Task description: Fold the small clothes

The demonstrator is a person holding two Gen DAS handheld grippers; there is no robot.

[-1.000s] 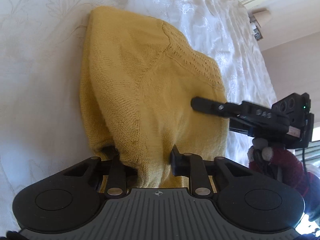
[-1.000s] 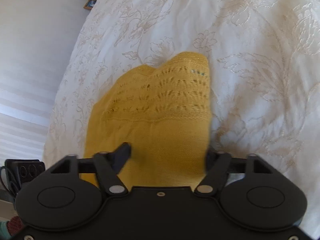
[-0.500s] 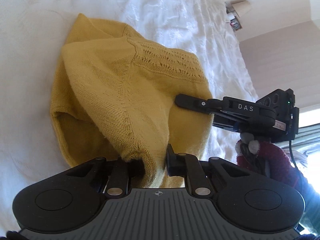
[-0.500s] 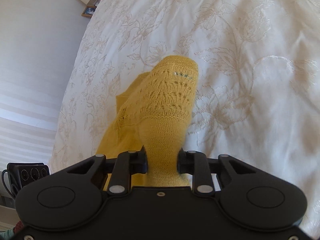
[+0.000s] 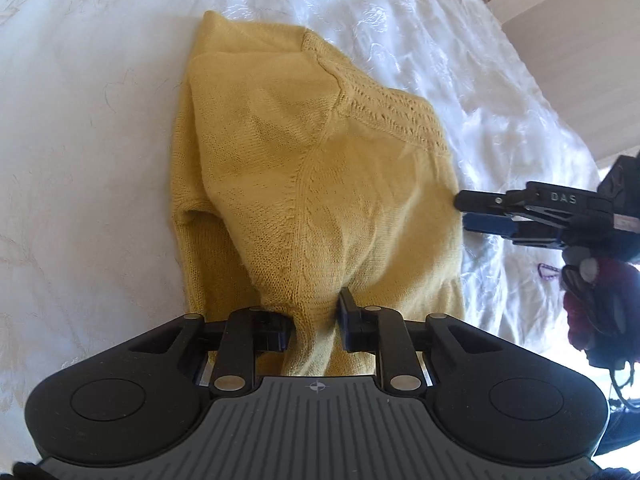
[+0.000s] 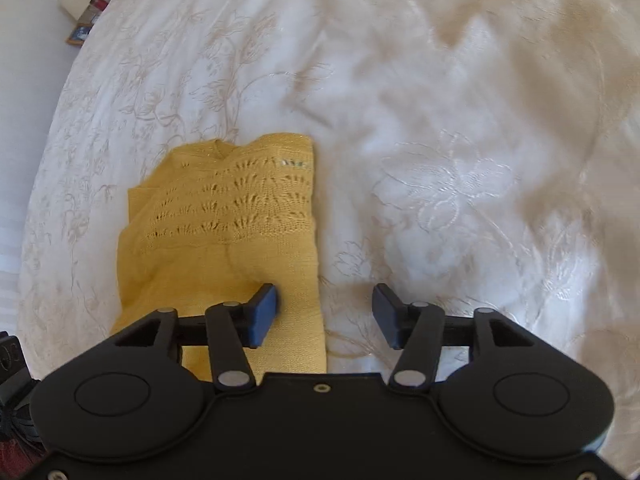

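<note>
A small yellow knitted sweater [image 5: 304, 184] lies folded on the white bedspread [image 5: 80, 160]. My left gripper [image 5: 314, 330] is shut on a bunched fold of its near edge. My right gripper [image 6: 324, 316] is open; its left finger [image 6: 262, 314] rests over the sweater's right edge [image 6: 240, 240], and its right finger is over bare bedspread. In the left wrist view the right gripper [image 5: 464, 214] sits at the sweater's right side, just off the fabric. The lace-patterned yoke [image 6: 248, 196] faces up at the far end.
The embroidered white bedspread [image 6: 460, 184] stretches all around the sweater. Small items sit on a stand [image 6: 82, 12] past the bed's far left corner. A wall [image 5: 580, 60] lies beyond the bed on the right.
My right gripper has opened and let go of the sweater, and moved off to its right edge. The sweater now lies flatter. My left gripper still pinches the near edge.
</note>
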